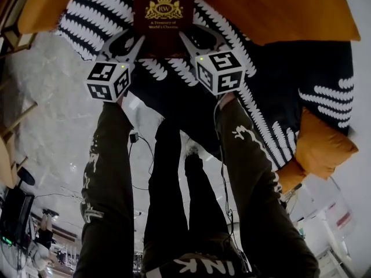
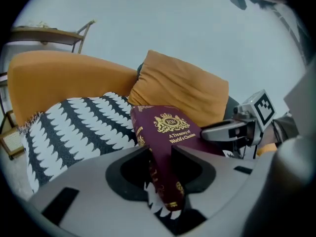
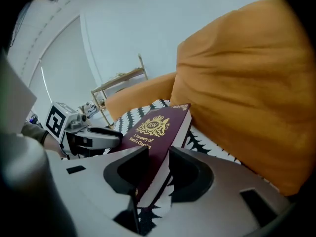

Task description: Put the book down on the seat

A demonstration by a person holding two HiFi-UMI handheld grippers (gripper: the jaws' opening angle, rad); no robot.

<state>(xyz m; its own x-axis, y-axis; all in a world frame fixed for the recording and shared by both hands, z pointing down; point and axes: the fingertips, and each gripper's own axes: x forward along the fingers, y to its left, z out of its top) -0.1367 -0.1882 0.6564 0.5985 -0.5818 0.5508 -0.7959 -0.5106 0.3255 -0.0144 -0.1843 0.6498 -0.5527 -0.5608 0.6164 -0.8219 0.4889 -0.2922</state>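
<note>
"Two holds on one book [image 1: 163, 16], then. How tight?"

"Both clamped. My left gripper [image 2: 161, 157] pinches the spine corner and my right gripper [image 3: 157, 159] the page-edge side. The jaws stand fairly wide, pads against the covers."

"What's it like?"

"Hard maroon cover, gold crest and lettering. Below it is a soft black-and-white leaf-patterned throw [image 1: 98, 10] on the orange seat [image 1: 278, 10], with a plump orange cushion [image 2: 182, 90] behind."

"Where does it sit from your jaws?"

"Between them, reaching forward over the throw. I can't tell whether it touches the fabric."

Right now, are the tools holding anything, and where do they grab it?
Both hold the red book: the left tool grips its near corner at the spine, the right tool its near corner at the pages.
</note>
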